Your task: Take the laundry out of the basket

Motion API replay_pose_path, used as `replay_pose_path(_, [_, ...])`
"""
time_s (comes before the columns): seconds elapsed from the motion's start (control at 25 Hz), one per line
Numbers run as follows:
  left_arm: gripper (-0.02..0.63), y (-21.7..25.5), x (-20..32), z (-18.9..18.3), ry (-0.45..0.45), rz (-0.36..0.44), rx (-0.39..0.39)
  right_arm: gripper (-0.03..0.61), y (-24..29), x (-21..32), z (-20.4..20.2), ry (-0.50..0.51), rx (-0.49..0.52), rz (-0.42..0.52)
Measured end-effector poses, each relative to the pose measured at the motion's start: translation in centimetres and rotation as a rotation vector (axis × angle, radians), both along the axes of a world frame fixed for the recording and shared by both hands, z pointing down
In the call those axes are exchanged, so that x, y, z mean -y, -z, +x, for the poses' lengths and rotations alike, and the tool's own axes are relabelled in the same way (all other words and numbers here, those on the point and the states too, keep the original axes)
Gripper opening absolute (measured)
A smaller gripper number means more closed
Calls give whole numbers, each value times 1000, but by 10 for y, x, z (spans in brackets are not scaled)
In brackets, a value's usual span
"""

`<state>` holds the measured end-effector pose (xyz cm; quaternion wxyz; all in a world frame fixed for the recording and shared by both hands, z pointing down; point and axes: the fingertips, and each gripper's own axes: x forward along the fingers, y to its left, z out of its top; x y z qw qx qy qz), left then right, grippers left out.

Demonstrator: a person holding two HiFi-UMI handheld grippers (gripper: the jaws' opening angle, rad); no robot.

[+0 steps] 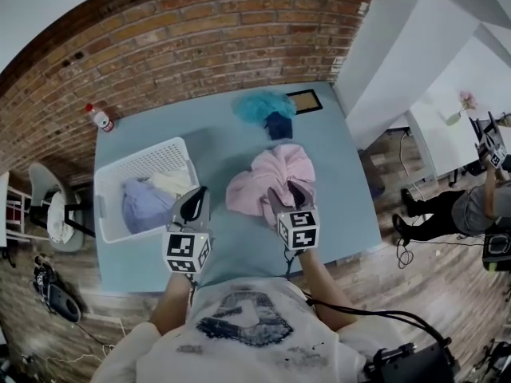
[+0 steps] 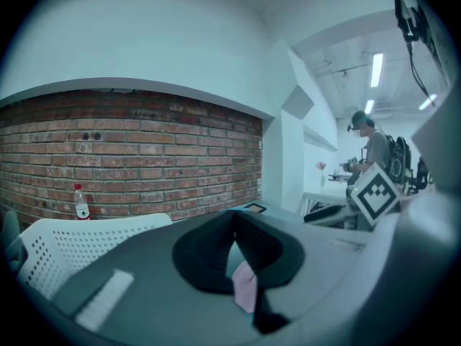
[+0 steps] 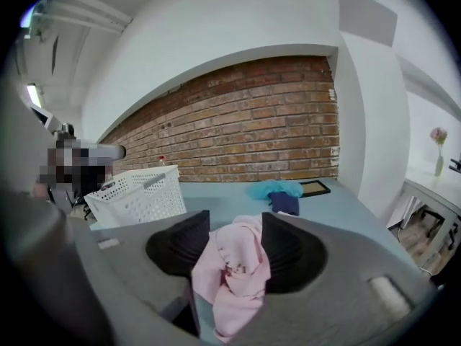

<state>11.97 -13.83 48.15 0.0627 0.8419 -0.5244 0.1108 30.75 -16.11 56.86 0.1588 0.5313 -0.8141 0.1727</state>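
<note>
Head view, clock directions taken from bench centre.

- Blue-grey bench (image 1: 239, 254) stands against a brick wall.
- White perforated plastic laundry basket (image 1: 152, 162) sits at 9 o'clock, near the bench's left edge.
- In the basket: a lavender cloth (image 1: 144, 206) on the near side and a cream cloth (image 1: 170, 183) just beyond it, the two touching.
- Crumpled pink garment (image 1: 267, 178) lies heaped on the bench around centre, out of the basket and apart from it.
- At 12 o'clock: a fluffy teal cloth (image 1: 262, 106), with a small dark navy cloth (image 1: 279, 124) touching its near edge.
- Just beside these, toward 1 o'clock: a flat black-framed picture (image 1: 304, 100).
- Clear plastic bottle with a red cap (image 1: 99, 117) stands upright at the 10 o'clock corner.

Grippers:
- Left gripper (image 1: 197, 195) hangs at 7 o'clock, beside the basket's near right corner. Its jaws are together at the tips and hold nothing. A sliver of pink shows through the slit lower down.
- Right gripper (image 1: 289, 191) hangs over the near edge of the pink garment, at about 5 o'clock. Its jaws are apart and pink fabric is bunched in the gap between them. No squeeze on the fabric is evident.
</note>
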Motion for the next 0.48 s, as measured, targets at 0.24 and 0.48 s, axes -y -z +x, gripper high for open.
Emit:
replay_pose_path(0.24, [-8,8,-10,-17,-10,12,-13,217,35,-16,-23,-10,53,81])
replay_pose_path(0.48, [-8,18,-22,-47,-1,34,-23,127,74,-33,-46,-47,80,175])
